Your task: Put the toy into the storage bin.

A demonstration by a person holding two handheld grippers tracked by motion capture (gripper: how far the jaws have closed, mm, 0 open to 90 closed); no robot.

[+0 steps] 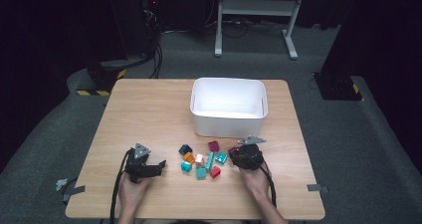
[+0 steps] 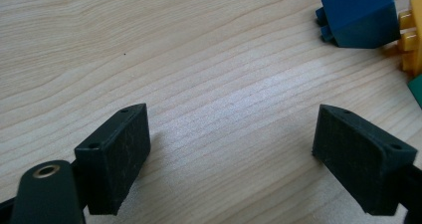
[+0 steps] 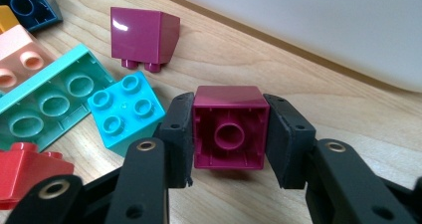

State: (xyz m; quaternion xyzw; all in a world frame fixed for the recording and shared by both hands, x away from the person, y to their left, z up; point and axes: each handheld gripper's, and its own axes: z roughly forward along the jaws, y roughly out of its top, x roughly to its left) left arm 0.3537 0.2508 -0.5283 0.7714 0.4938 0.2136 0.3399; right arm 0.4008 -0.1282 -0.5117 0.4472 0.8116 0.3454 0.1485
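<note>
Bin: white, nothing inside | right gripper: grasping magenta block | left gripper: released

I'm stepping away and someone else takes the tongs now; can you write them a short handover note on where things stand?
Right tongs: shut on a magenta block, hollow underside facing the camera, low over the table just in front of the white bin.
Left tongs: open, holding nothing, over bare wood left of the pile; a dark blue block lies nearest.
Pile: a second magenta block, small turquoise block, long teal block, pink, red and orange ones lie loose between the hands.
Done: no block can be seen in the bin.
Left: likely drop the held block in, then the others.
</note>
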